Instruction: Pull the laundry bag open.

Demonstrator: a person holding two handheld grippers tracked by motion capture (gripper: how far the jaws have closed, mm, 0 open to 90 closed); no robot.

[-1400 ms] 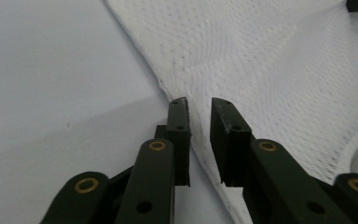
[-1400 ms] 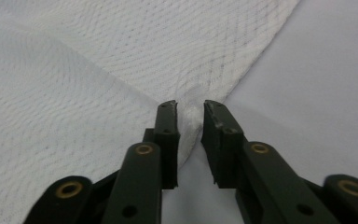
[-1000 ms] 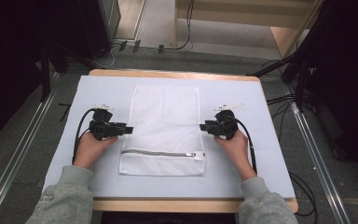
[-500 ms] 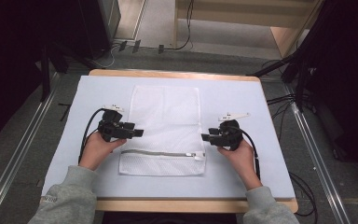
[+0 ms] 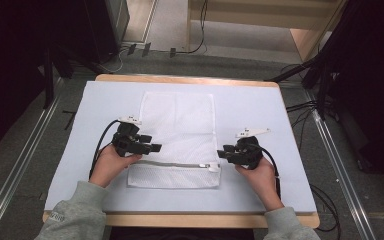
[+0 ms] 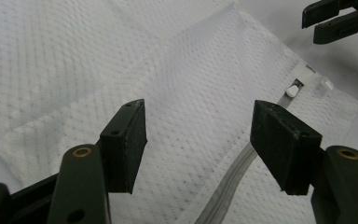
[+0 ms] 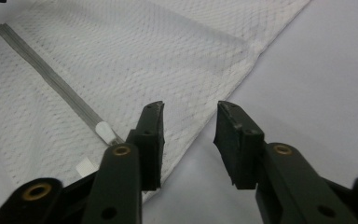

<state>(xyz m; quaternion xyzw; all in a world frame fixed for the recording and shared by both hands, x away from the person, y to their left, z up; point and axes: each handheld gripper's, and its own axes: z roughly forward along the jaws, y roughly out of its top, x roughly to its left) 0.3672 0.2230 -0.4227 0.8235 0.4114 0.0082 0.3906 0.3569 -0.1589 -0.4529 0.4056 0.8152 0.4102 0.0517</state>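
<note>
White mesh laundry bag flat mid-table, near end folded over, zipper across fold. Light, limp, slides easily; grab folded side edges. Left gripper just opened, empty. Right gripper just closing, part open, empty.

surface: wooden table | cover: pale blue mat | on mat: white mesh bag, flat
</note>
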